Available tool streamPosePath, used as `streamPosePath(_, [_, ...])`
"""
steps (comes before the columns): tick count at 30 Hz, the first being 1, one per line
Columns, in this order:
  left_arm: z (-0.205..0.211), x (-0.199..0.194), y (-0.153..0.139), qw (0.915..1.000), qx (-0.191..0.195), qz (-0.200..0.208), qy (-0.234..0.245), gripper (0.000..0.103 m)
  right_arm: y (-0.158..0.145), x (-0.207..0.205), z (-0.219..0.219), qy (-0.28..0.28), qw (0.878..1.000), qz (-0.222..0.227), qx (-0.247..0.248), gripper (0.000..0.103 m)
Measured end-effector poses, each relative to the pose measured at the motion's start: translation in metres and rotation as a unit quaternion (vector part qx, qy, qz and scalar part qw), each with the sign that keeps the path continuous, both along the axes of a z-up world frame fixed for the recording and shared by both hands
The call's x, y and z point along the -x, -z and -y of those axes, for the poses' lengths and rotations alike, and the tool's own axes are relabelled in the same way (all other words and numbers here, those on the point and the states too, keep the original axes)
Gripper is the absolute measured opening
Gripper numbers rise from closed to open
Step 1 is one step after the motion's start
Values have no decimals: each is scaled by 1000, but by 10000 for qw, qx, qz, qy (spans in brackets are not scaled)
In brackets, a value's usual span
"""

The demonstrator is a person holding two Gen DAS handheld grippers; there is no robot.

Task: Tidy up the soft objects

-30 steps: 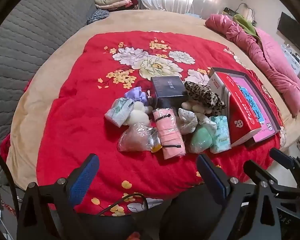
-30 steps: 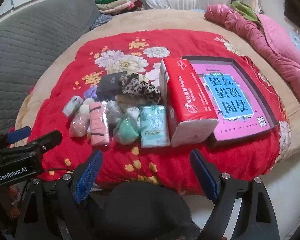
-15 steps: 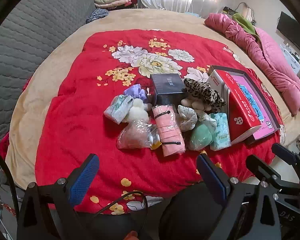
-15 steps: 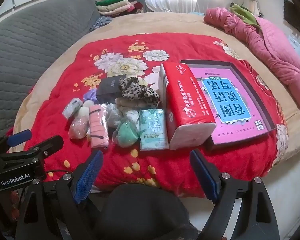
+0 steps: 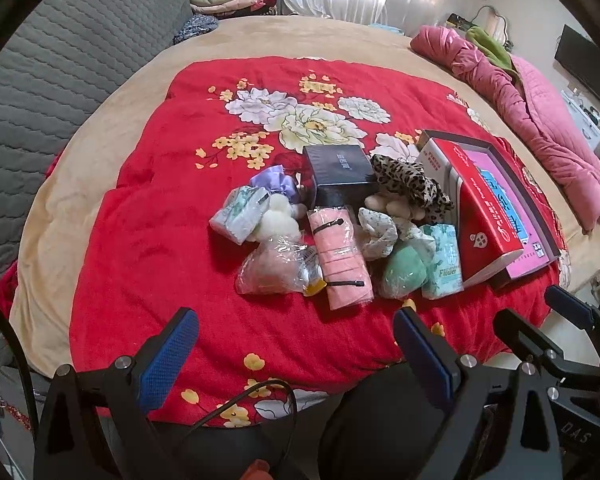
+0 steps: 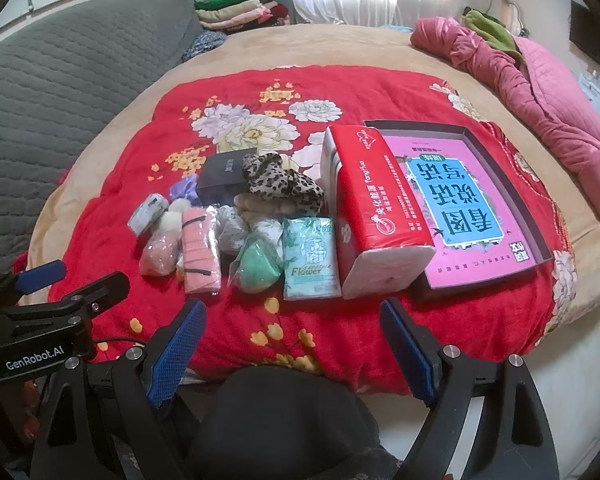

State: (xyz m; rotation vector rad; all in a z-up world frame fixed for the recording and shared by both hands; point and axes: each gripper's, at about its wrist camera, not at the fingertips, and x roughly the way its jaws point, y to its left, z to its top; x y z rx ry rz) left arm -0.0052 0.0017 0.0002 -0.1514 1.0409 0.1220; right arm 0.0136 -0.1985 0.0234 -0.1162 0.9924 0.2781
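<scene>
Left gripper (image 5: 294, 344): hovering over the near edge of the bed, jaws standing wide apart and holding nothing.
Right gripper (image 6: 292, 340): hanging beside the left one at the bed's near edge, jaws spread wide, gripping nothing.
Bed (image 5: 100, 128): carrying a red quilt (image 5: 148, 248) printed with flowers; all the items are lying on it.
Soft pile: sitting in the middle of the quilt, ahead of both grippers and well clear of the jaws.
Pink roll (image 5: 342, 254): lying lengthwise, bound by two black bands, touching a bagged pink puff (image 5: 274, 268) on its left.
Green puff (image 6: 258, 266): lying in clear wrap, just beside a Flower pack (image 6: 310, 258).
Leopard scrunchie (image 6: 280, 186): resting at the back, against a dark box (image 5: 340, 174).
White pompom (image 5: 278, 220): sitting between a small pack (image 5: 240, 214) and the pink roll, with a lilac bow (image 5: 276, 182) behind.
Tissue brick (image 6: 370, 208): red-wrapped, leaning on the edge of a tray (image 6: 496, 164).
Book (image 6: 460, 204): pink, lying flat inside the tray.
</scene>
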Motion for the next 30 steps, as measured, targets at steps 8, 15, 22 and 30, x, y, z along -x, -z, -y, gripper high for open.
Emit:
streamPosePath(8, [0, 0, -1, 10000, 11, -1, 8, 98, -1, 1, -2, -30, 10000, 39, 71, 89])
streamPosePath(15, [0, 1, -1, 10000, 15, -17, 34, 98, 0, 0, -4, -52, 9999, 47, 83, 89])
streamPosePath(22, [0, 2, -2, 10000, 7, 4, 26, 98, 1, 2, -3, -62, 9999, 49, 105, 89])
streamPosePath(30, [-1, 2, -2, 10000, 7, 0, 30, 98, 1, 1, -4, -79, 9999, 42, 91, 89])
